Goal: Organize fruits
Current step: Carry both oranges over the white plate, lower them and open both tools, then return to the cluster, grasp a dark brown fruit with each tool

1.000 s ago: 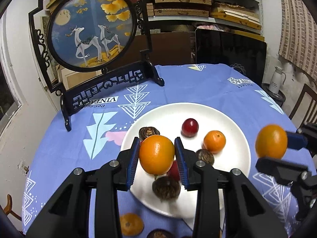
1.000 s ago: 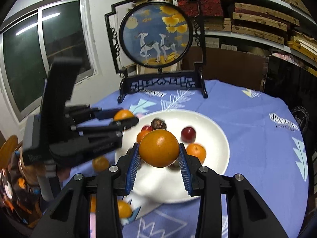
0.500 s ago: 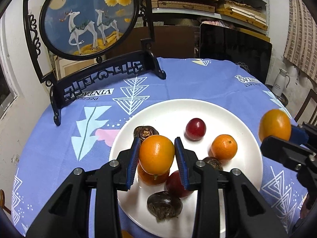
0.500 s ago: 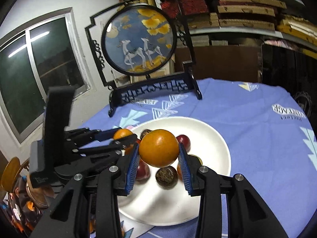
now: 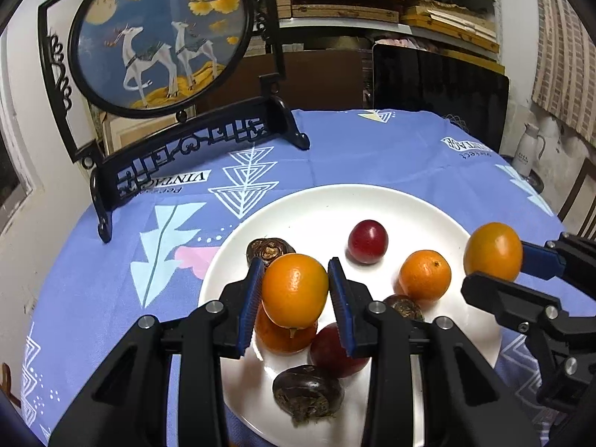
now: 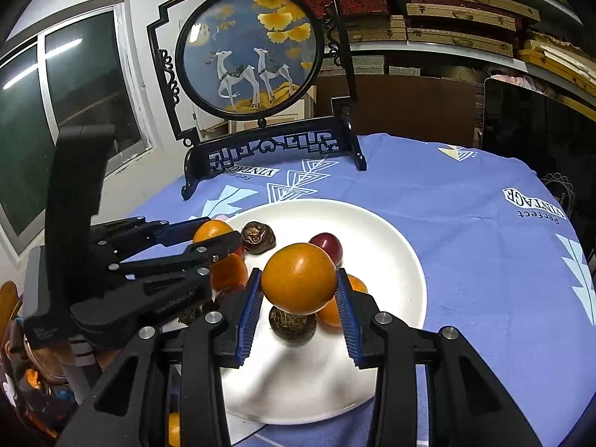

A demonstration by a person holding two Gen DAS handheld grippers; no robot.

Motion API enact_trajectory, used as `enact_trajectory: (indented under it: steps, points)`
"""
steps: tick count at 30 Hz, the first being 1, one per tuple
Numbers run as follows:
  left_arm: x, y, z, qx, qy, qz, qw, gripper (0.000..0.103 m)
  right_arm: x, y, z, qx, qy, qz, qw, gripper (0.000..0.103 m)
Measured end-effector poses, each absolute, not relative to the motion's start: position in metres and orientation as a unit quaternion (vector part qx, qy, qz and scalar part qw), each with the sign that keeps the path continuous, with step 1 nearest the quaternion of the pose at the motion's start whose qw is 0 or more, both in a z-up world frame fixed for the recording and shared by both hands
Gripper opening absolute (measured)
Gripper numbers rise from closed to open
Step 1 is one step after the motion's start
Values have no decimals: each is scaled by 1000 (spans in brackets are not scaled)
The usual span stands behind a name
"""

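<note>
A white plate [image 5: 320,201] on the blue tablecloth holds several fruits: a red plum [image 5: 367,241], a small orange [image 5: 424,275], dark chestnuts [image 5: 307,393], another orange and another plum. My left gripper [image 5: 295,290] is shut on an orange [image 5: 295,288] just above the plate's left side. My right gripper [image 6: 299,282] is shut on a darker orange [image 6: 298,277] above the plate's [image 6: 391,231] near part; it also shows in the left wrist view [image 5: 492,251] at the plate's right rim.
A black ornamental stand with a round deer picture [image 5: 160,33] stands at the table's back left. A dark screen [image 5: 439,89] and shelves lie behind the table. Loose fruit [image 6: 173,428] lies at the table's near left edge.
Both grippers have moved forward over the plate with their oranges and come lower. The plate now looks closer in both views.
</note>
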State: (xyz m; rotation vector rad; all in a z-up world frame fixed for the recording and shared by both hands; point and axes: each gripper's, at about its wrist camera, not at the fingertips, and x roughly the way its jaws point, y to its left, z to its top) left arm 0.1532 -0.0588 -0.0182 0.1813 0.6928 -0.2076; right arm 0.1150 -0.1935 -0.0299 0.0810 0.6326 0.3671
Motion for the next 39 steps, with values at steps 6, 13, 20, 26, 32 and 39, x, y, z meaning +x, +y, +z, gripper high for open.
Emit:
enact_trajectory:
  steps: [6, 13, 20, 26, 32, 39]
  points:
    - [154, -60, -20, 93, 334, -101, 932, 35, 112, -193, -28, 42, 301, 182, 935, 40]
    - [155, -63, -24, 97, 338, -99, 931, 36, 114, -194, -32, 44, 302, 167, 938, 50]
    - [149, -61, -18, 95, 318, -100, 938, 57, 118, -208, -33, 81, 302, 156, 937, 60]
    - [147, -59, -18, 101, 312, -101, 939, 59, 119, -207, -37, 79, 309, 156, 935, 64]
    - [141, -55, -12, 98, 302, -97, 943, 71, 119, -206, -39, 85, 314, 163, 932, 69]
    - [98, -14, -9, 93, 302, -105, 943, 82, 76, -194, -48, 70, 359, 204, 908, 70]
